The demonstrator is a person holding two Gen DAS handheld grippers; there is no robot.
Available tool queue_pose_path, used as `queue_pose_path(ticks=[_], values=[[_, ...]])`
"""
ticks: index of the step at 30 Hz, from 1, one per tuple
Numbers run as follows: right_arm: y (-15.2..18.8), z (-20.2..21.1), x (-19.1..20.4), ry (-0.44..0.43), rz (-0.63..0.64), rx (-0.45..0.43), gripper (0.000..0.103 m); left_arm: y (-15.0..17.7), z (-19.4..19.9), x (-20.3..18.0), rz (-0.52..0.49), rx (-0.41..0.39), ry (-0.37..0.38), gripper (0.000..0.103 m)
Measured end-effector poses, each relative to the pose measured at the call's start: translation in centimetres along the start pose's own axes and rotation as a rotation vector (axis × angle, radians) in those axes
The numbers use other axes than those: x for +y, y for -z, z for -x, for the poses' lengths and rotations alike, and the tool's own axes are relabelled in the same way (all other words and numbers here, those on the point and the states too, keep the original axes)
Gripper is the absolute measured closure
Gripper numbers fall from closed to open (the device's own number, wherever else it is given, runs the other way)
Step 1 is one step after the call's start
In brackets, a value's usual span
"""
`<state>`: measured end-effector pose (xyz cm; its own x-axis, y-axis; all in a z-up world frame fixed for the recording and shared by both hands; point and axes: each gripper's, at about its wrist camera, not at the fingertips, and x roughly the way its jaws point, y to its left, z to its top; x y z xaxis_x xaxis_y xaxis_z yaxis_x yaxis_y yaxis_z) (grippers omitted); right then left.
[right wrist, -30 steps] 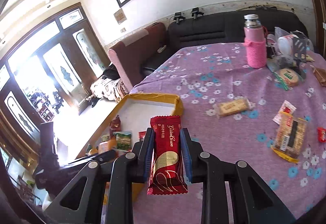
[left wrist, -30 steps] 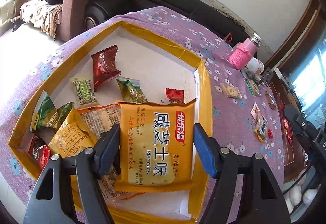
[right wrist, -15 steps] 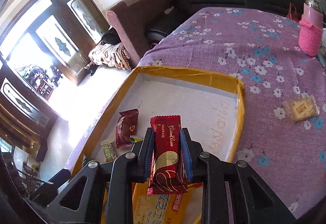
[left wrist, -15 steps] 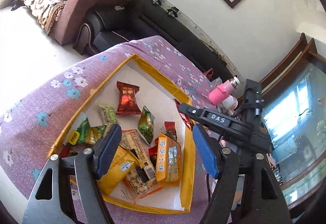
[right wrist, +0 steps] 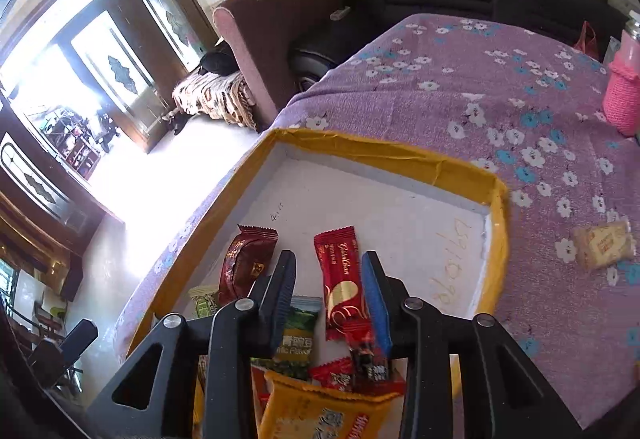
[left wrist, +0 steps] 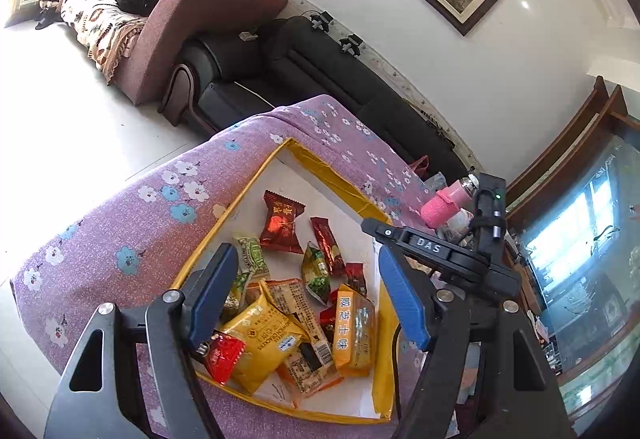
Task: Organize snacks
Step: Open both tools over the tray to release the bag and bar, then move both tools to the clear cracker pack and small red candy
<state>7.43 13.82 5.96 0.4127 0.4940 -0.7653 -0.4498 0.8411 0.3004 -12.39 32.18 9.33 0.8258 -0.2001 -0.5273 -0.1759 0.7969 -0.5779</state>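
In the left wrist view, the left gripper (left wrist: 306,295) hangs above a shallow white tray with a yellow taped rim (left wrist: 240,191). Its jaws stand wide apart and nothing is between them. The tray lies on a table covered with a purple cloth with white and blue flowers (left wrist: 132,223). Many snack packets lie in the tray: a dark red sweet packet (left wrist: 282,223), a long red wafer bar (left wrist: 328,245), a yellow cracker bag (left wrist: 260,343) and an orange biscuit packet with white Chinese letters (left wrist: 352,335), which stands on its edge near the right wall of the tray. The black body of the right gripper (left wrist: 440,255) reaches over the right rim of the tray. Behind it stands a bottle in a pink knitted sleeve (left wrist: 442,205).

In the right wrist view, the right gripper (right wrist: 330,279) points down into the same tray (right wrist: 384,153). Its jaws have just been opening. The long red wafer bar (right wrist: 340,271) lies on the white floor of the tray between the fingers, close to the blue pad of the right finger (right wrist: 374,303); I cannot tell if it touches the pad, and the other finger is clearly apart from it. To the left lies the dark red sweet packet (right wrist: 248,263). A green packet (right wrist: 298,339) and the orange biscuit packet (right wrist: 320,411) are nearer to the camera. On the purple cloth (right wrist: 480,87), outside the tray, lies one pale biscuit packet (right wrist: 604,243).
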Motion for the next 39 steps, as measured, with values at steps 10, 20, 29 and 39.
queue_pose_path(ticks=[10,20,29,39], values=[[5.4,13.1,-16.1,0.121,-0.246,-0.157,0.059,4.9,-1.9,-9.4,-0.130,0.100,0.113,0.028],[9.2,17.1,-29.2,0.287,-0.451,-0.190,0.057,9.0,-5.3,-15.6,-0.241,0.250,0.150,0.028],[8.3,12.1,-29.4,0.396,-0.368,-0.113,0.061,8.1,-4.8,-14.2,-0.219,0.222,0.100,0.028],[9.4,16.6,-27.1,0.121,-0.361,-0.163,0.057,9.6,-6.5,-15.8,-0.273,0.288,0.147,0.028]])
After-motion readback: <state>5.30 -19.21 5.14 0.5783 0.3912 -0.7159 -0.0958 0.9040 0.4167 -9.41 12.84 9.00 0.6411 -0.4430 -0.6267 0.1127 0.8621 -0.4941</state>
